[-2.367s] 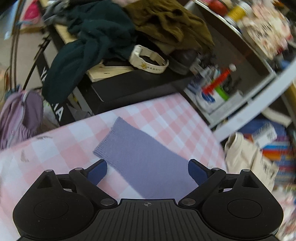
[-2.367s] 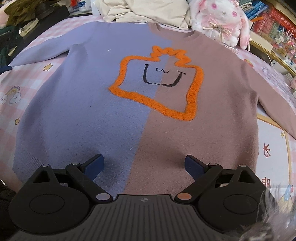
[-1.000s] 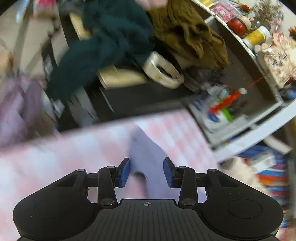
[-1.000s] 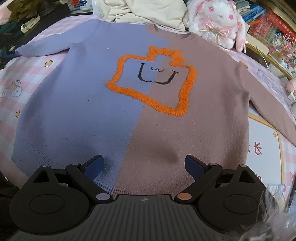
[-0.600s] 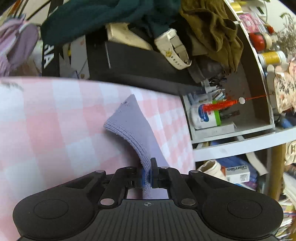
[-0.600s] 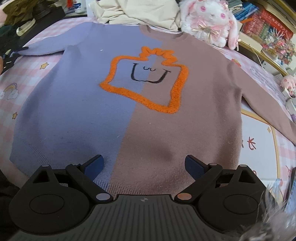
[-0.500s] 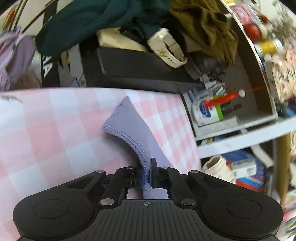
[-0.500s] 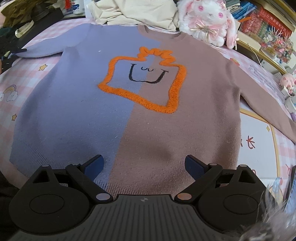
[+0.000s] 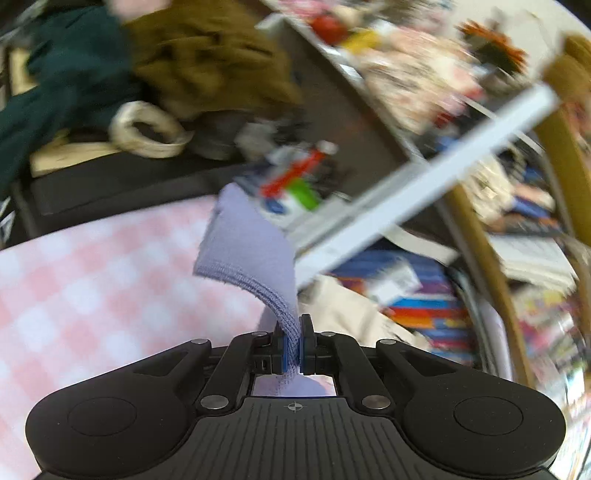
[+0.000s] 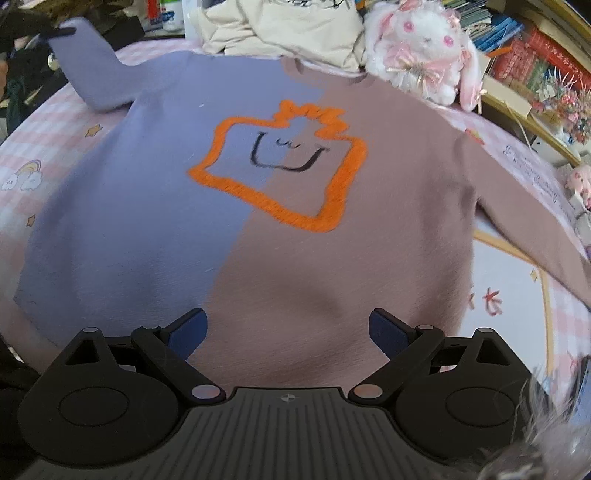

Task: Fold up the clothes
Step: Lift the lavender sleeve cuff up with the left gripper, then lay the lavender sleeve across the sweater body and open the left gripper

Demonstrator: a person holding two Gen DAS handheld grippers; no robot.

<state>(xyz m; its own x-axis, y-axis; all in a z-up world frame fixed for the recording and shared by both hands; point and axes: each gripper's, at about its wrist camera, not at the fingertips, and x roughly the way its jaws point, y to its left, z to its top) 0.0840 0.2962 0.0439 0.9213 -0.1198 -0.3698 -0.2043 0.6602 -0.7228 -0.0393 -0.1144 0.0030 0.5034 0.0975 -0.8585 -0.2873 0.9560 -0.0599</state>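
A half lilac, half mauve sweater (image 10: pixel 258 229) with an orange fuzzy square and a drawn face lies flat, front up, on a pink checked bed sheet (image 10: pixel 48 122). My left gripper (image 9: pixel 293 349) is shut on the cuff of the lilac sleeve (image 9: pixel 251 251) and holds it lifted off the sheet (image 9: pixel 92 280). In the right wrist view the raised lilac sleeve (image 10: pixel 86 74) stands up at the far left. My right gripper (image 10: pixel 288 328) is open and empty above the sweater's hem. The mauve sleeve (image 10: pixel 524 221) lies stretched out to the right.
A cream garment (image 10: pixel 280 26) and a white plush rabbit (image 10: pixel 417 51) lie beyond the collar. Bookshelves (image 10: pixel 535 62) run along the right. A black stand with dark green and brown clothes (image 9: pixel 155 62) and a white watch (image 9: pixel 147 129) is beside the bed.
My left gripper closed on the lilac cuff and has lifted it off the sheet, swinging toward the sweater. The right gripper stays open and has drifted slightly.
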